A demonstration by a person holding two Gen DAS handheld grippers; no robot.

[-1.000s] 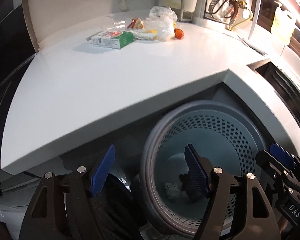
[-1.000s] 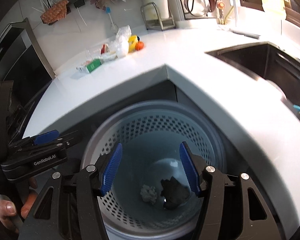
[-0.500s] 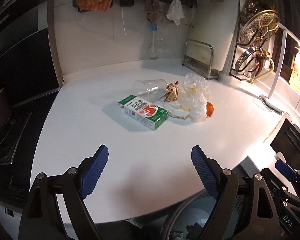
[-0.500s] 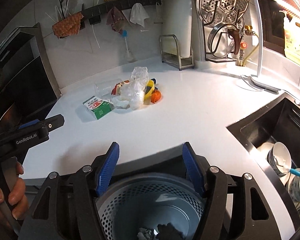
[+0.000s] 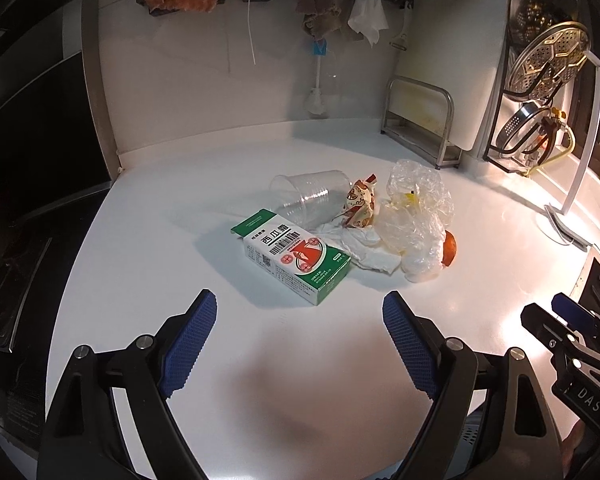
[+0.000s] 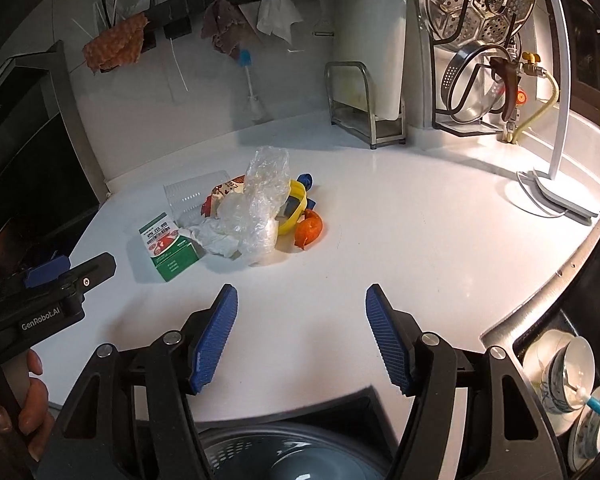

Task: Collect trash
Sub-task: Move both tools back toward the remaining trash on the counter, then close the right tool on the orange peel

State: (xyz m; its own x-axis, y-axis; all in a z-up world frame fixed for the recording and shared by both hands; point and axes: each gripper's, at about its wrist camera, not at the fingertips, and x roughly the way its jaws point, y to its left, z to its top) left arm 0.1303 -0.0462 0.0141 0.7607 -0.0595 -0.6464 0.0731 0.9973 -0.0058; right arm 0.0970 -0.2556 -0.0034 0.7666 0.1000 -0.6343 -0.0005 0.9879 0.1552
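A trash pile lies mid-counter: a green and white carton (image 5: 296,255) (image 6: 169,246), a clear plastic cup (image 5: 310,196) on its side, a patterned wrapper (image 5: 360,202), crumpled white paper (image 5: 366,250), a clear plastic bag (image 5: 416,220) (image 6: 260,208), orange peel (image 6: 309,229) and a yellow lid (image 6: 294,208). My left gripper (image 5: 300,336) stands open over bare counter short of the carton. My right gripper (image 6: 302,336) hangs open near the counter's front edge, nothing between its fingers. The perforated grey bin (image 6: 284,456) sits below that edge.
A white counter (image 5: 180,260) runs to a tiled wall with hung cloths and a bottle brush (image 6: 252,88). A steel rack (image 5: 420,128), pot lids (image 6: 476,20) and a white lamp base (image 6: 552,196) stand at the right. A sink with bowls (image 6: 560,364) is at far right.
Both grippers rose out of the bin and moved over the counter towards the trash pile. The bin dropped out of the left wrist view. Both sets of jaws stand slightly wider.
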